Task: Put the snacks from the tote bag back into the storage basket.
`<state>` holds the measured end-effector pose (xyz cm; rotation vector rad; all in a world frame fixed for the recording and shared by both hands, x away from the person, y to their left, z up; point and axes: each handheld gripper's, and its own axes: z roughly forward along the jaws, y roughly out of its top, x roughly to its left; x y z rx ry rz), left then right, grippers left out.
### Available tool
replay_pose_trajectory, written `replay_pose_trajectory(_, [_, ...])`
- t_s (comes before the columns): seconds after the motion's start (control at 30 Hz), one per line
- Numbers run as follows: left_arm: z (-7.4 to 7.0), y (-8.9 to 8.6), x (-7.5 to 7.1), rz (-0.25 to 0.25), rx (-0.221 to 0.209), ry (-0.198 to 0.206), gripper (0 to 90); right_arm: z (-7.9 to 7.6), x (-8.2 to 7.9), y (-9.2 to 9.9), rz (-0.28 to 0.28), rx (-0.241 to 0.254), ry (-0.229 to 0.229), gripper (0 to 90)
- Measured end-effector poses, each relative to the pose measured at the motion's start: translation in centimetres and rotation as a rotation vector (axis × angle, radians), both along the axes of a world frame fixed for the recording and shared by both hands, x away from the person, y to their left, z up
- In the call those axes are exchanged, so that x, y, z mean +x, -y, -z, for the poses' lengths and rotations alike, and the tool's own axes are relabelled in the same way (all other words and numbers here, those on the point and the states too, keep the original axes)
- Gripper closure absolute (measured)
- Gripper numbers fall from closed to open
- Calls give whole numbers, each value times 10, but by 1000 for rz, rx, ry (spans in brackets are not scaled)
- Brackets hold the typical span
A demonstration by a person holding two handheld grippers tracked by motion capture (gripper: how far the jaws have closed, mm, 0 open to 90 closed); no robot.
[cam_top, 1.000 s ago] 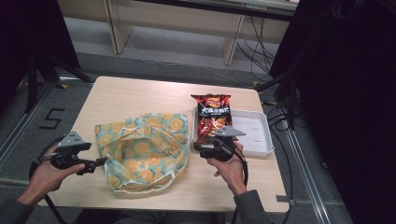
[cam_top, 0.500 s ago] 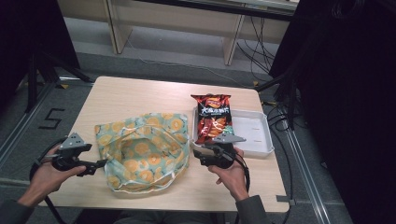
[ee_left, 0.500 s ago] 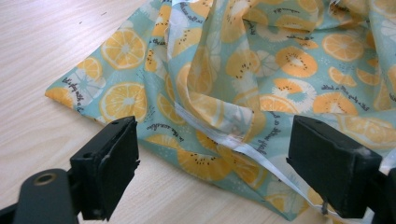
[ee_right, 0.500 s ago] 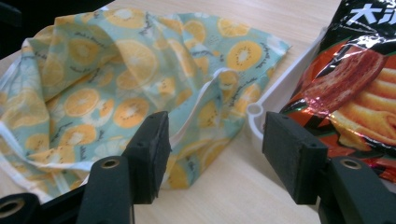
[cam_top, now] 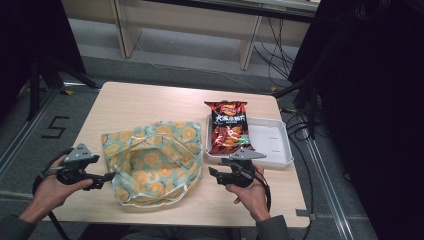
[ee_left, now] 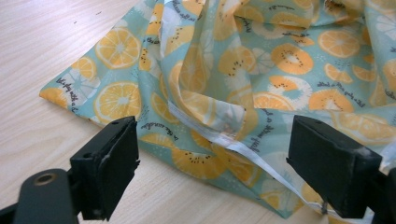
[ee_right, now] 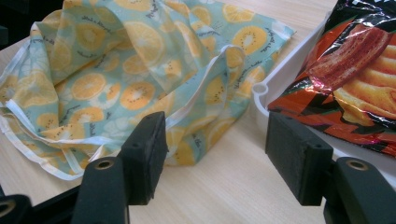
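The fruit-print bag (cam_top: 152, 162) lies slack at the desk's near edge, mouth gaping between the left gripper (cam_top: 106, 176) and right gripper (cam_top: 212, 172), both with wide, empty jaws, the right's just opened further, seemingly ready to take its rim.

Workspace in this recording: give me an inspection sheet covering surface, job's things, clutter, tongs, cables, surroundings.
Surface: light wooden table, bare toward the far side.
Job's things: orange-print fabric bag lying crumpled with its mouth open; red snack packet resting partly in the white tray.
Clutter: nothing seen.
Tongs: left tongs open, jaws either side of the bag's white-trimmed edge, not pressing it; right tongs open over bare table between bag and tray, jaws just opened wider.
Cables: one trails from each gripper; more lie on the floor at right.
Surroundings: grey floor, shelving legs, dark curtain at right.
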<state>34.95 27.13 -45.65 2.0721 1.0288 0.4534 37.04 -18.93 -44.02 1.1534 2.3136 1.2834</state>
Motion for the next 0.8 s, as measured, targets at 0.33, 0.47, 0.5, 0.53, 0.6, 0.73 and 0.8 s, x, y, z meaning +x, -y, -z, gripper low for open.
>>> replay_pose_trajectory(0.33, [7,9,-9,29,10,-25,158,-2,-17,2,-22,-34,5,356])
replay_pose_trajectory(0.47, [8,11,-10,44,30,-18,158,1,-21,2,-23,-46,10,348])
replay_pose_trajectory(0.5, [9,12,-12,25,15,-20,158,1,-23,1,-24,-46,-9,345])
replay_pose_trajectory(0.53, [8,11,-12,35,25,-14,158,2,-24,0,-18,-43,-9,345])
replay_pose_trajectory(0.6, [9,12,-13,37,24,-15,158,4,-27,0,-22,-71,0,345])
replay_pose_trajectory(0.73, [9,12,-15,44,35,-17,158,7,-33,-3,-24,-83,-23,344])
replay_pose_trajectory(0.8, [9,11,-15,43,31,-15,158,8,-35,-3,-33,-89,-35,341])
